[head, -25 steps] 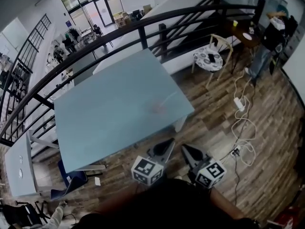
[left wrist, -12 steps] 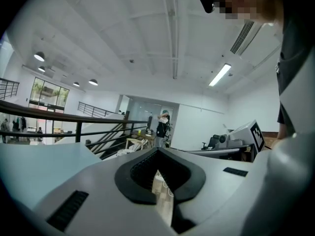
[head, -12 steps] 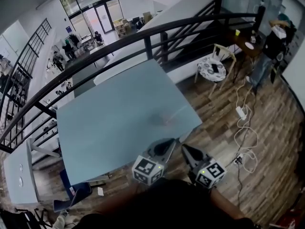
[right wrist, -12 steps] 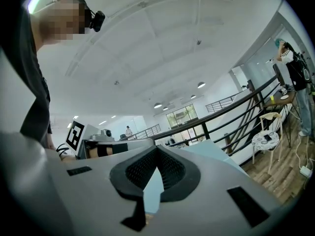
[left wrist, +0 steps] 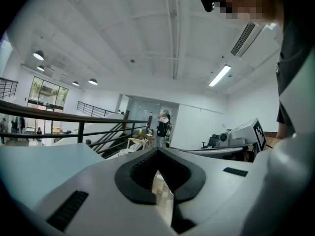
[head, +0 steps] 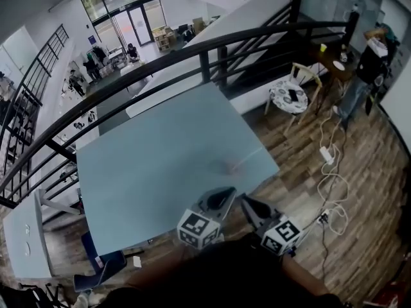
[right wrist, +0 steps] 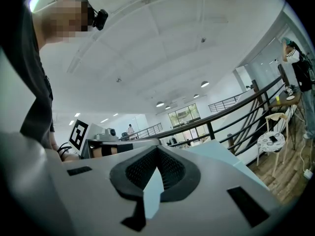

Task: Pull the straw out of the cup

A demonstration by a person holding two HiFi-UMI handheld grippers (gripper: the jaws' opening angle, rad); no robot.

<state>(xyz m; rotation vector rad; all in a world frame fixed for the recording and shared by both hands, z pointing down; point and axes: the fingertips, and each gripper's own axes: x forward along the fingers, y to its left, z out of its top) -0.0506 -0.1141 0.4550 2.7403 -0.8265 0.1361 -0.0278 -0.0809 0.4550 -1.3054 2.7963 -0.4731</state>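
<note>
Tabletop: pale blue slab; the cup stands on it toward the near right corner.
Left hand-held gripper: held low on the person's side of the cup, near it but not touching, tip pointing toward it. In the left gripper view the jaws are drawn together to a thin slit with only floor showing through; it holds nothing.
Cup: small, faint and see-through, upright as far as the blur allows; whether it holds any liquid cannot be told.
Straw: a thin pale line that leans out of the cup to the right, its upper end clear of the rim.
Right hand-held gripper: just right of the left one, also on the near side of the cup and apart from it. In the right gripper view the jaws are likewise almost closed, with only tabletop seen through the gap; it holds nothing.
Straw, handling (judged): very light, thin-walled and smooth, so a hard squeeze would flatten it and a weak one would slip.
Cup, handling (judged): light, easy to tip or drag along with the straw.
Where to hold (judged): pinch the straw on its free length above the cup's rim and steady the cup's wall with the other jaws.
Before that (judged): both pairs of jaws must open.
</note>
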